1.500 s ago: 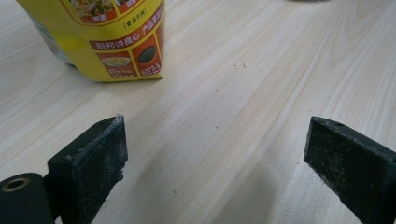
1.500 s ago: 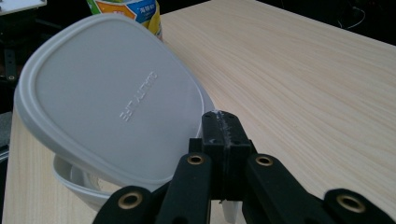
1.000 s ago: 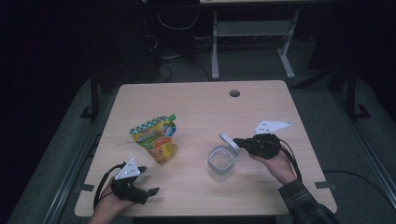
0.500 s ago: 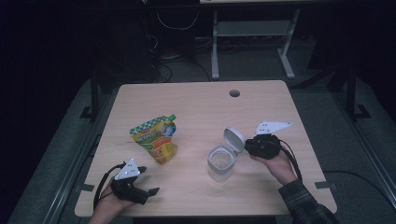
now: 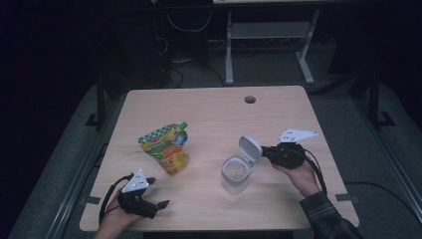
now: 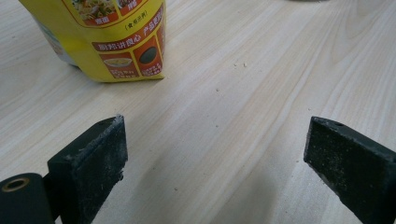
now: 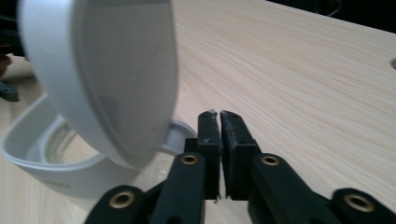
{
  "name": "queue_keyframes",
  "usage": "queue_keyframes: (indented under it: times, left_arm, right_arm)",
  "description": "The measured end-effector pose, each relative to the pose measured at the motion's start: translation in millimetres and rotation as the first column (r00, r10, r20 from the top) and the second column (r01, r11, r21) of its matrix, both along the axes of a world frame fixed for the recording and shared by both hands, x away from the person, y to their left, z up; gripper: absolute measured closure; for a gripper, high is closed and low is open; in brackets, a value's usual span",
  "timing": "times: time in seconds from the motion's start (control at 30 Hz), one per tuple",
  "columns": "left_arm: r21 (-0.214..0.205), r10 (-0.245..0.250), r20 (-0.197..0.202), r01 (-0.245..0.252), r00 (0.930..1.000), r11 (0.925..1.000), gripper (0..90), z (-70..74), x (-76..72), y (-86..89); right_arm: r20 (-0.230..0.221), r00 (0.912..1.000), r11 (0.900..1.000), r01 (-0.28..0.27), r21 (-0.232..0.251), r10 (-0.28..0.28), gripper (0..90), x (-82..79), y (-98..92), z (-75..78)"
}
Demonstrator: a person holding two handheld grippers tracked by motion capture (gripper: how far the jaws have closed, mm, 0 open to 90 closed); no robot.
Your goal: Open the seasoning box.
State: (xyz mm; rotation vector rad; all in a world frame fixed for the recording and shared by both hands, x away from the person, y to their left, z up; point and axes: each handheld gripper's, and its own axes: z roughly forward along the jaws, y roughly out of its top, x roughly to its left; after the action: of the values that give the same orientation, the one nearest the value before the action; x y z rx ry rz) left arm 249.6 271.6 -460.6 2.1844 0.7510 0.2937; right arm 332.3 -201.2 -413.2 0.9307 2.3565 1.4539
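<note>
We have the white lid (image 5: 250, 148) flipped up off the clear container (image 5: 235, 173) mid-tabletop (image 5: 209, 109). Our right hand-held gripper (image 5: 263, 151), jaws nearly together and just easing apart, pinches nothing. Left hand-held gripper (image 5: 161, 203) rests spread. The yellow pouch (image 5: 165, 146) remains untouched; filling is probably left.
</note>
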Motion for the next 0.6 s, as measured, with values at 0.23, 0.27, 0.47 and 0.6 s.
queue_keyframes:
  times: [0.23,0.27,0.47,0.6]
  left_arm:
    - [-0.002,0.005,0.001,-0.005,1.0000,1.0000,5.7,0.5,-0.5,0.6]
    - [-0.001,0.004,0.001,-0.004,1.0000,1.0000,5.7,0.5,-0.5,0.6]
    - [-0.003,0.005,0.001,-0.005,1.0000,1.0000,5.7,1.4,-1.2,0.7]
    - [0.001,0.009,0.003,-0.009,1.0000,1.0000,5.7,1.4,-1.6,1.3]
  right_arm:
    - [0.012,0.9982,0.9979,0.059,-0.027,-0.059,69.0,-3.8,-11.0,-6.5]
    - [0.009,0.9977,0.9971,0.067,-0.035,-0.067,66.1,-4.3,-12.4,-7.1]
    - [0.019,0.9938,0.9924,0.111,-0.053,-0.110,54.6,-9.3,-20.4,-12.4]
    - [0.012,0.9917,0.9892,0.128,-0.070,-0.128,47.5,-14.0,-26.1,-16.8]
